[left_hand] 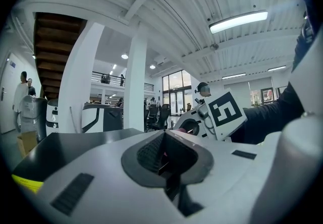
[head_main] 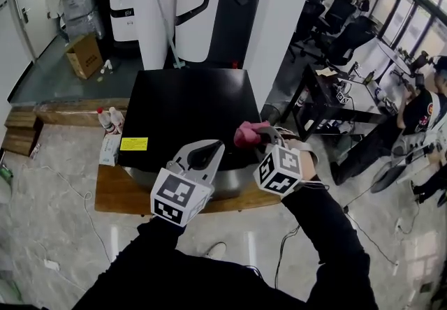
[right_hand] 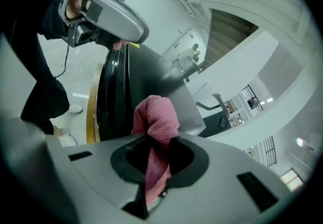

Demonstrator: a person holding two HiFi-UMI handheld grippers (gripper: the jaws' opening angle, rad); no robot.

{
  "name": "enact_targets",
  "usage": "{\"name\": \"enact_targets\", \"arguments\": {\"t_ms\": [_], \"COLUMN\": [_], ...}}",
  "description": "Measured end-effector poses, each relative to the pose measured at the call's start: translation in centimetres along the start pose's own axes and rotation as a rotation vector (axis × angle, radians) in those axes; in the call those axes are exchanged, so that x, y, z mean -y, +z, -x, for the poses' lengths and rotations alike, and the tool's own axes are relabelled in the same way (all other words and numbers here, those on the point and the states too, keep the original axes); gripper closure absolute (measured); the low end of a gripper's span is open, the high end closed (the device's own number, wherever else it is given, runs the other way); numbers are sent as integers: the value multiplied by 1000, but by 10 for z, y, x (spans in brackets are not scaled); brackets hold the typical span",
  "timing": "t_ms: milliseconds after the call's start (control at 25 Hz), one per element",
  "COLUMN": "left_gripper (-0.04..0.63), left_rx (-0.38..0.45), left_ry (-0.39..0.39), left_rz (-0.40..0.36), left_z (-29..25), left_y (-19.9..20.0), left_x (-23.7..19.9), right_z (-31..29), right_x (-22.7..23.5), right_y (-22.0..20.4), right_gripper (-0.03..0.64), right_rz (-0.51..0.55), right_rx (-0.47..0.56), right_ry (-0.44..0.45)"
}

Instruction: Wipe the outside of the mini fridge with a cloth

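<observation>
I'm pinching the crumpled pink microfibre cloth (right_hand: 155,117) tight betw. the jaws of my right gripper (right_hand: 154,160), at the front-right edge of the black box-shaped mini fridge (head_main: 181,106), which is sitting on a low wooden platform (head_main: 112,193). My left gripper (left_hand: 164,157) is hovering alongside, jaws together w/ nothing in them. I'm guessing wiping is barely starting: top, sides & front all waiting. Fridge is looking closed, contents unseen. Brown cardboard box (head_main: 84,55) behind: can't tell what's inside.
</observation>
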State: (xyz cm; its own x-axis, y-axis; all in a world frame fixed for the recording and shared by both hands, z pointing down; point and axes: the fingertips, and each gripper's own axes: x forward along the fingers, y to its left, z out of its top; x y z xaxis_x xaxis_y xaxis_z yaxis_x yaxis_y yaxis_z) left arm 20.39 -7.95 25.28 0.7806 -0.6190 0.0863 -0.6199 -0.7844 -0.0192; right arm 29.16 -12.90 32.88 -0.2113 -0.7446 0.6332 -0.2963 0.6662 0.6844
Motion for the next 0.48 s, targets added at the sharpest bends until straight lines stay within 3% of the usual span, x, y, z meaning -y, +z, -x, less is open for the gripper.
{"name": "enact_targets", "arguments": {"t_ms": [320,480], "left_gripper": [591,591], "left_rx": [-3,14], "left_ry": [6,24], "left_rz": [-13,-25], "left_z": [-9,2], "left_y": [6,13], "left_x": [27,28], "right_z": [16,40], "right_x": [14,31], "right_y": [-67,-62], "right_gripper": [571,571], "right_rz": [-32,-60], "right_rx": [-86,-22], "right_ry": [-21,-116]}}
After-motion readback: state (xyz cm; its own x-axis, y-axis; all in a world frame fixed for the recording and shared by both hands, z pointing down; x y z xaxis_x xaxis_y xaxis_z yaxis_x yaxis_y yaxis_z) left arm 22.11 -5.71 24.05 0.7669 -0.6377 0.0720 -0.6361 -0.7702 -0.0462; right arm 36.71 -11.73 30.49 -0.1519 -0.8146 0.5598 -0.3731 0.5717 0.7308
